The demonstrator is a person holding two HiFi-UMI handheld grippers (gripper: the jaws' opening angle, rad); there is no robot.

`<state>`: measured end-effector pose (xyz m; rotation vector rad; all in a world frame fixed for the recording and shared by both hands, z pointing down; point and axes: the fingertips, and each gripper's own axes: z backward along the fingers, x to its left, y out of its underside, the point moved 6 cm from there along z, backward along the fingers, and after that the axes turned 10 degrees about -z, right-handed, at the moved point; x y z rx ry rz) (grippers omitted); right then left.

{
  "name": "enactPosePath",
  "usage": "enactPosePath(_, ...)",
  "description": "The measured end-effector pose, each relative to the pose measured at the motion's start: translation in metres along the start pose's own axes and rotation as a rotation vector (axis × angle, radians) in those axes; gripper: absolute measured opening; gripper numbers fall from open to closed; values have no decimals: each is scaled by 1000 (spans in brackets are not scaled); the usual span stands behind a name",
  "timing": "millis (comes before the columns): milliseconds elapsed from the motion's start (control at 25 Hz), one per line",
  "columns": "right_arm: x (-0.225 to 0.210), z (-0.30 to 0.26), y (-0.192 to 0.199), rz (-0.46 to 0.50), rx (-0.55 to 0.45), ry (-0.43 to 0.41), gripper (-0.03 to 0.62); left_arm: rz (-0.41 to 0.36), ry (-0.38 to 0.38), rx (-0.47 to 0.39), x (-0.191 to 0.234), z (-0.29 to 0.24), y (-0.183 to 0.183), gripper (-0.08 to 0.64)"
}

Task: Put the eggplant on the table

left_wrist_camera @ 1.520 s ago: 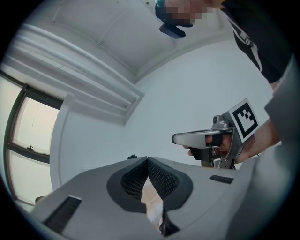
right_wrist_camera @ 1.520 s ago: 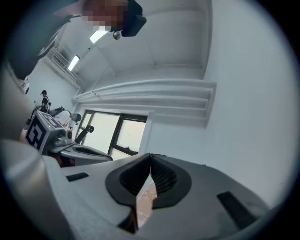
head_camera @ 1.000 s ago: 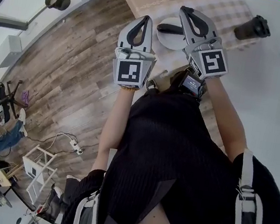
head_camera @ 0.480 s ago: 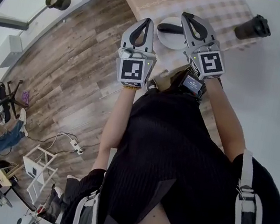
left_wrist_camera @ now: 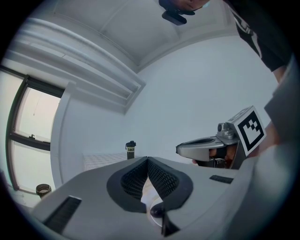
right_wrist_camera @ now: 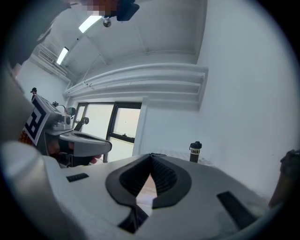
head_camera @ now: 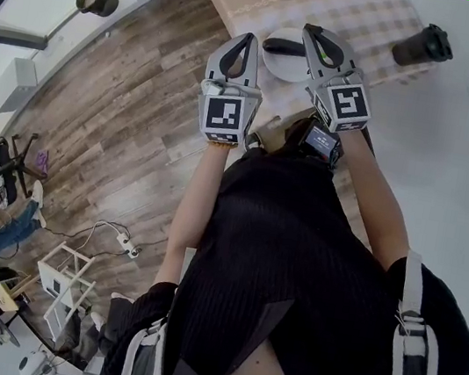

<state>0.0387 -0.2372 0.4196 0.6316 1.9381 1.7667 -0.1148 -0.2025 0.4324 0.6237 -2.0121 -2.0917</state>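
A dark eggplant [head_camera: 282, 47] lies on a white plate [head_camera: 277, 66] on the checked tablecloth [head_camera: 370, 18], at the top of the head view. My left gripper [head_camera: 244, 38] hangs just left of the plate, my right gripper [head_camera: 313, 30] over its right side. Both are held level and side by side, above the table. In the left gripper view the jaws of my left gripper [left_wrist_camera: 147, 160] meet at the tips with nothing held, and below them a bit of the plate [left_wrist_camera: 152, 202] and the eggplant [left_wrist_camera: 156, 212] shows. My right gripper [right_wrist_camera: 151, 155] is shut and empty too.
A dark bottle [head_camera: 423, 46] stands on the far right corner of the table, also seen as a bottle [left_wrist_camera: 130, 150] ahead of the left gripper and a bottle [right_wrist_camera: 195, 152] ahead of the right. Wooden floor [head_camera: 130, 120] lies to the left. A white wall is behind the table.
Both grippers have sunk a little toward the plate, the left one also drifting right in the head view. Their jaws stay shut.
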Motion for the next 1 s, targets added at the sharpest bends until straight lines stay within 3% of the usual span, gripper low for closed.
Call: enactPosePath(1000, -9, 7, 31, -26, 65, -5, 6, 32, -8, 92, -13, 23, 22, -11)
